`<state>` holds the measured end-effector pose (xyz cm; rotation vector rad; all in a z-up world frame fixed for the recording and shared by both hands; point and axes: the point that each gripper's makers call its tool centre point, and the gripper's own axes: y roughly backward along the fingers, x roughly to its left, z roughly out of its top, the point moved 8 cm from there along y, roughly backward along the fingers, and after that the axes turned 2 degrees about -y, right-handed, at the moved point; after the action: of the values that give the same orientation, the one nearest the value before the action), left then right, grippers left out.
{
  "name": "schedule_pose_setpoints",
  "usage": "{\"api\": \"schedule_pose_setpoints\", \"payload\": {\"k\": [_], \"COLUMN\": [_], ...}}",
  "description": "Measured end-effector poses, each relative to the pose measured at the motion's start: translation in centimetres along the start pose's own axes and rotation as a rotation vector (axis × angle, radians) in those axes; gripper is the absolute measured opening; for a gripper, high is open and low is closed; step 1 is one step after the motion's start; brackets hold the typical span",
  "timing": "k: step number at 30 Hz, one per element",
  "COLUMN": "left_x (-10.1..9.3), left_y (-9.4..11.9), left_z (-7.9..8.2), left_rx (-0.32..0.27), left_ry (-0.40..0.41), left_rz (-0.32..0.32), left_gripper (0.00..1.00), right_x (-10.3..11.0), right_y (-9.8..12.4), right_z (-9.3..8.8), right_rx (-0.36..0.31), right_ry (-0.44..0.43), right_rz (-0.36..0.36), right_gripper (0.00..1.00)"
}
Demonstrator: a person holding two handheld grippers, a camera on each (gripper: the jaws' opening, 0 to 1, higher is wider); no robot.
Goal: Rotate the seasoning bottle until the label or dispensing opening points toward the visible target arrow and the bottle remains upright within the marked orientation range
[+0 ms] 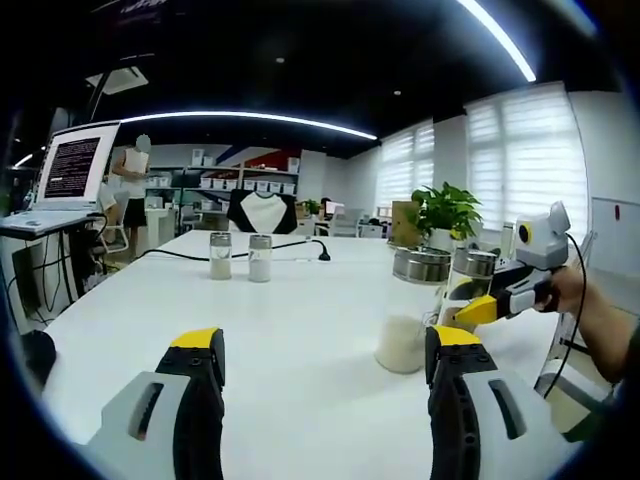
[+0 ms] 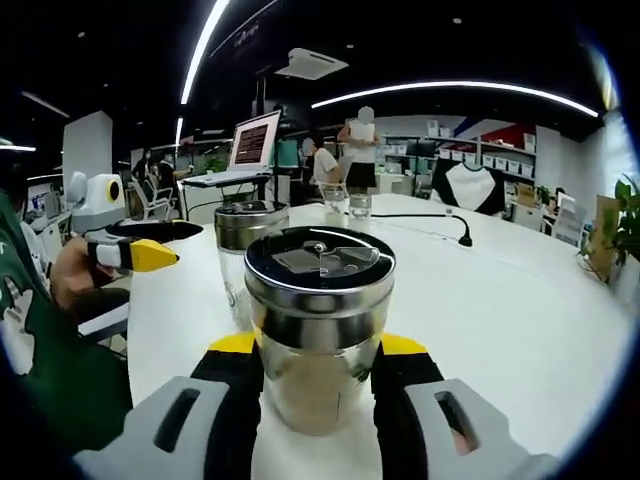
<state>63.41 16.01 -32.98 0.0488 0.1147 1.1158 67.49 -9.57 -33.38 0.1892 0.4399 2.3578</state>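
A glass seasoning bottle with a steel flip lid stands upright on the white table, and my right gripper is shut on its body. From the left gripper view that bottle is at the right, with the right gripper on it. A second bottle with white powder stands just left of it; this second bottle rises behind the held one. My left gripper is open over bare table, apart from both. The left gripper shows at the left.
Two more small bottles stand far across the table beside a black cable. A potted plant is at the back right. A laptop sits on a stand and a person stands beyond the table.
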Motion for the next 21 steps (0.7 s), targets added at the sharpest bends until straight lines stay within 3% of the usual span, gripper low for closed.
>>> {"api": "schedule_pose_setpoints", "payload": {"k": [21], "left_x": [0.07], "left_y": [0.23], "left_z": [-0.15], "left_rx": [-0.003], "left_ry": [0.005], "left_rz": [-0.001], "left_gripper": [0.87], "right_x": [0.82], "right_y": [-0.35], "right_z": [-0.07], "right_rx": [-0.007], "right_ry": [-0.039], "right_rz": [-0.138], "right_gripper": [0.41]}}
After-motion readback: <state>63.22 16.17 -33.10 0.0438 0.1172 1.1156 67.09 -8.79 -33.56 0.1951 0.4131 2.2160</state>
